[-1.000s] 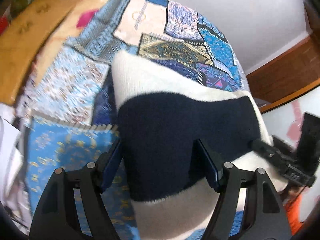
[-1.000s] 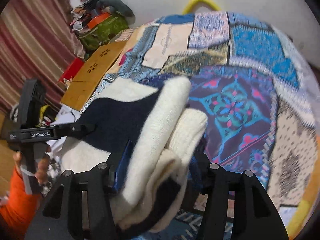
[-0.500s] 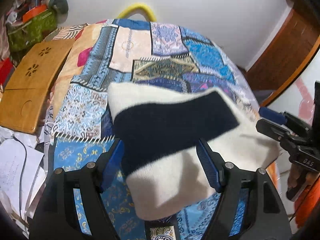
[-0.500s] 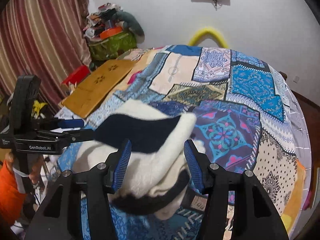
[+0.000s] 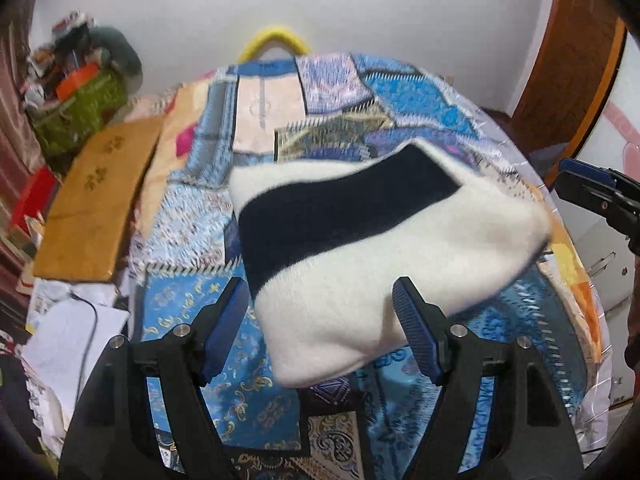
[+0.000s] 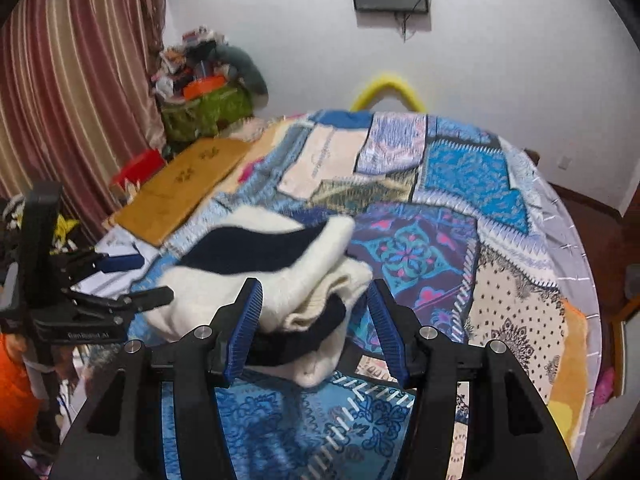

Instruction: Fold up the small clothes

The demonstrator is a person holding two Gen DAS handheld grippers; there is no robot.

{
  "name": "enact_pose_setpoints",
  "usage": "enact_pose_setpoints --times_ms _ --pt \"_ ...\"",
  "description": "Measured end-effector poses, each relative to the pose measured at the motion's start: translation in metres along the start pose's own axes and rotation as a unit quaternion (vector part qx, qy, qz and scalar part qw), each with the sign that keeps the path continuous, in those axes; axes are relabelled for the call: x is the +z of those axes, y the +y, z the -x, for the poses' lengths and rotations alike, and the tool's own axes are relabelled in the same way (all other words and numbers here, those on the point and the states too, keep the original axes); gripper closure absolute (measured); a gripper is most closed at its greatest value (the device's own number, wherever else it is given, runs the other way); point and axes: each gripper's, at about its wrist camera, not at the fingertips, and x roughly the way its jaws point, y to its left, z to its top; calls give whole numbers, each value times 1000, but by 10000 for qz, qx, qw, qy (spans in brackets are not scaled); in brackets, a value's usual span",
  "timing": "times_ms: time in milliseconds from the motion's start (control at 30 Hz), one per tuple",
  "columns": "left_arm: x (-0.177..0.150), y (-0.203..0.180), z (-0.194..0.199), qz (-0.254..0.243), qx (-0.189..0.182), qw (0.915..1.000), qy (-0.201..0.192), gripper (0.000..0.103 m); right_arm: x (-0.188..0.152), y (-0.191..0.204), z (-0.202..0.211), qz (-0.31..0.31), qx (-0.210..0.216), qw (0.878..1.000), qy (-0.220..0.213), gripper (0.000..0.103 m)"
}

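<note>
Fuzzy, matt cream-and-navy knitted garment [image 5: 360, 240]; smooth printed blue patchwork cloth bedcover [image 6: 460, 184]; matt tan wooden board [image 5: 96, 204].

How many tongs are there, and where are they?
2. The left tongs hang over the near end of the folded white and navy garment. The right tongs hang at its other end, over the patchwork blanket.

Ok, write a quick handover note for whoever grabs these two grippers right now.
Left gripper: open, nothing gripped.
Right gripper: open, nothing gripped.
The folded cream and navy garment lies on the patchwork bedspread, near its front edge, just ahead of both grippers.
Done: this piece looks folded into a compact bundle.
Left: check that the bundle holds; no other clothes to fold are in view.
</note>
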Motion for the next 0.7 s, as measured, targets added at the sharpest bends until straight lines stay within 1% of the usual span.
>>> enact_pose_setpoints --times_ms 167,267,300,433,533,600,667,700 --pt "3 -13 49 -11 138 9973 -725 29 4 16 42 23 51 9979 -643 51" --pt "4 -21 84 -34 235 9917 -1263 29 6 30 68 132 78 9944 -1050 51" --pt "4 -24 98 -38 248 9885 -1490 29 7 36 76 178 82 9926 -1196 51" --pt "5 -31 139 -24 264 9775 -2094 29 7 53 104 321 136 9856 -1656 51" --pt "2 -34 166 26 227 9681 -2495 29 5 63 121 362 172 9804 -1927 51" --pt "-1 -37 181 43 279 9612 -2743 29 3 69 130 396 168 9771 -2083 51" --pt "-3 -39 193 56 312 9556 -2929 29 2 74 138 419 189 9742 -2210 51" --pt "-5 -40 198 68 321 9528 -3019 27 1 76 141 424 203 9733 -2247 51"
